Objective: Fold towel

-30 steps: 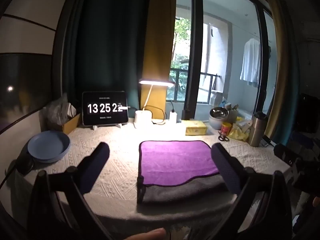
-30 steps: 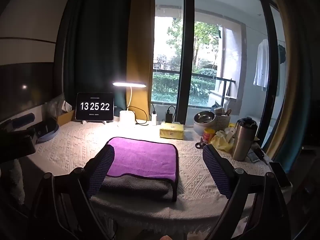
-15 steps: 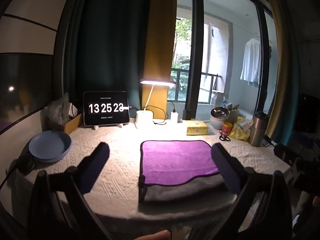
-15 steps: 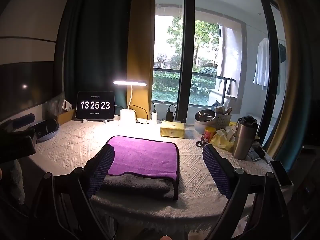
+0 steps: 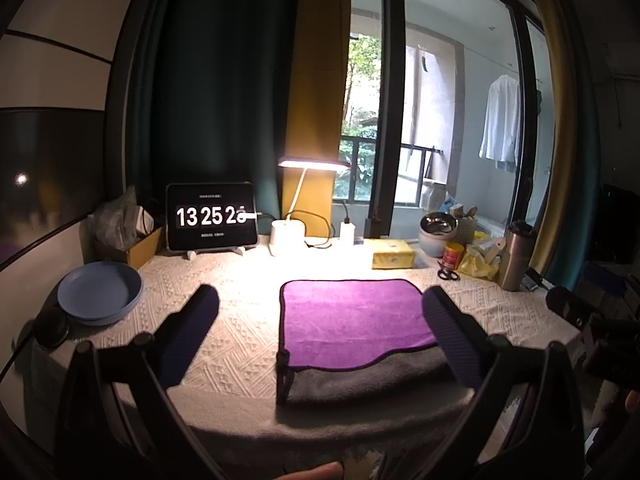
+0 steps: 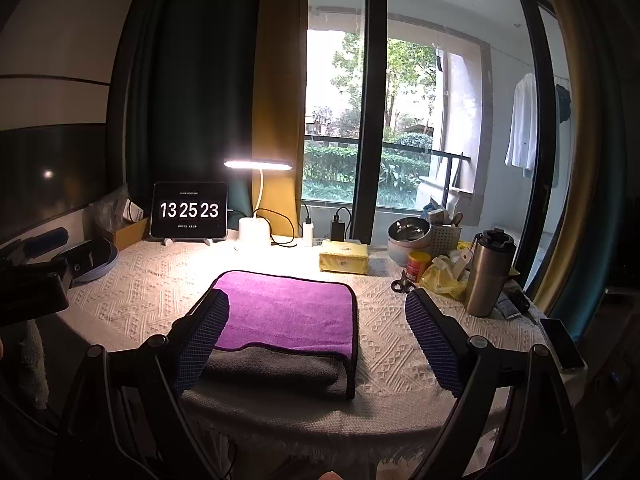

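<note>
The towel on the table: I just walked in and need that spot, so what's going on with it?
A person is folding it, with a hand-held gripper in each hand. The towel lies folded on the table, purple layer over grey, near the front edge. The left hand-held gripper and the right hand-held gripper both hover open in front of it, touching nothing.

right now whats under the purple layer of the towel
A grey layer of the same folded towel shows at the near edge, lying on the tablecloth. Anything further under is covered.
</note>
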{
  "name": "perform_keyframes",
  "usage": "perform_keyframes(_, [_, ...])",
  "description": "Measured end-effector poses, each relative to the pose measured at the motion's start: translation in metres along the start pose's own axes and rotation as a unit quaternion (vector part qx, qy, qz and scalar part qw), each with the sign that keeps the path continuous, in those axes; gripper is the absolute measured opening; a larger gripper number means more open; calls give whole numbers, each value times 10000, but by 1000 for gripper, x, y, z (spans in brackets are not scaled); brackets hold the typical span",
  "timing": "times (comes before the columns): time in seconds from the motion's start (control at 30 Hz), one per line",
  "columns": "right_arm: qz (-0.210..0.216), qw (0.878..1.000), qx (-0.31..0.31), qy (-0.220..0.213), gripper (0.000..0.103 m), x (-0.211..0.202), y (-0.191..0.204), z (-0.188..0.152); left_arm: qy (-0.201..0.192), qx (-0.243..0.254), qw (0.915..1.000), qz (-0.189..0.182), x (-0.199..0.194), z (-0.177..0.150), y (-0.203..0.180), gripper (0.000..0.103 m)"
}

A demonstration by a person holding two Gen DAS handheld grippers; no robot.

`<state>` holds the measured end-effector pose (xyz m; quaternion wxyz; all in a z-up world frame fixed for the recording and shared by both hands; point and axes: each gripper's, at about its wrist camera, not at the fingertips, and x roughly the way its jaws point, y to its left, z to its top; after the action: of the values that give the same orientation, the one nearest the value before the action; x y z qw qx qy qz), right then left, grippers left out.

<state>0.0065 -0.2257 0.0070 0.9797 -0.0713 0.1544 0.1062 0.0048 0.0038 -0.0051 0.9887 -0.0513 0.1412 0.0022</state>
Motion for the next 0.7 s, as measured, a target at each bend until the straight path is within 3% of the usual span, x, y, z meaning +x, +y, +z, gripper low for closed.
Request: perform_keyframes(0.7, [0, 10000, 22, 19, 92, 2, -1, -1, 8, 23, 10000, 10, -1, 0, -2, 102])
